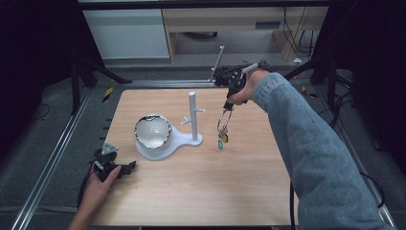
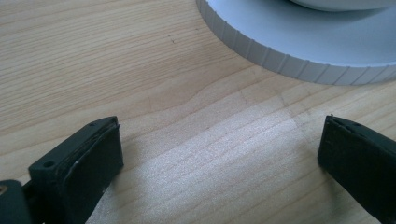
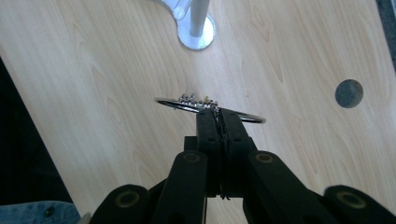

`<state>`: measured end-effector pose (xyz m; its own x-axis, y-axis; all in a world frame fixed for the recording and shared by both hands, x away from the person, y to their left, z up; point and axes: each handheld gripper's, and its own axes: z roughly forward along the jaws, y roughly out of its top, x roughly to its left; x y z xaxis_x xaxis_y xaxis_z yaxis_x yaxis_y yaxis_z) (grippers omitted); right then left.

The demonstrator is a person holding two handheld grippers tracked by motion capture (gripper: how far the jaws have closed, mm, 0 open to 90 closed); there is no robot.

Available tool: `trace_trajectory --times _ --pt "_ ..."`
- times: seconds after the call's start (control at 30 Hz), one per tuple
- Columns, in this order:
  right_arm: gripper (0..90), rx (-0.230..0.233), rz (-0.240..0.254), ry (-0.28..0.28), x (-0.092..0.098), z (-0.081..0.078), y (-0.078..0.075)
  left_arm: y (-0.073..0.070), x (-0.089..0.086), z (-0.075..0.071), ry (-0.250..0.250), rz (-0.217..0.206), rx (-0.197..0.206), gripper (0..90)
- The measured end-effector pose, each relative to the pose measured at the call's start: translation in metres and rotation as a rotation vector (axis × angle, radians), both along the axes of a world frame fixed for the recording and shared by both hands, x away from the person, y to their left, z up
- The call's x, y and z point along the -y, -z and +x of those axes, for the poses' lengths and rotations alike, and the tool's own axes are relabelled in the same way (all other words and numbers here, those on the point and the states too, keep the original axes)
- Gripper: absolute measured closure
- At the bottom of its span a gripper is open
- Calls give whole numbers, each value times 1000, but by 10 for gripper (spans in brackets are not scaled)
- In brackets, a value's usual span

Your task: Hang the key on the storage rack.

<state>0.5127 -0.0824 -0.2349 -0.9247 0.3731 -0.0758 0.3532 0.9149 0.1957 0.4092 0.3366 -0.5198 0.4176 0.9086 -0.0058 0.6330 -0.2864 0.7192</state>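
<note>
The right gripper [image 1: 224, 116] pinches a key ring [image 1: 222, 128] hanging at about three o'clock from the white stand [image 1: 193, 117], the left gripper [image 1: 125, 168] rests wide open, and a swinging ring could miss the peg [image 1: 201, 110].

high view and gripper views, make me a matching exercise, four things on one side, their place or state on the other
Things:
1. key ring
2. bowl
3. left gripper
4. white post

Places or states:
A. sits on the round end of the white stand
B. open, low over the table near the stand's rim
C. hangs from the shut right gripper, above the table
D. stands upright with short pegs on it, left of the hanging keys

Pairs: 1-C, 2-A, 3-B, 4-D
</note>
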Motion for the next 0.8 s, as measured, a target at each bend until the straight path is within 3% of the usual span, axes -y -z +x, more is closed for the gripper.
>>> trace_trajectory --times 0.8 --pt "884 -1 -9 -28 -26 9 -11 0 0 0 0 0 0 0"
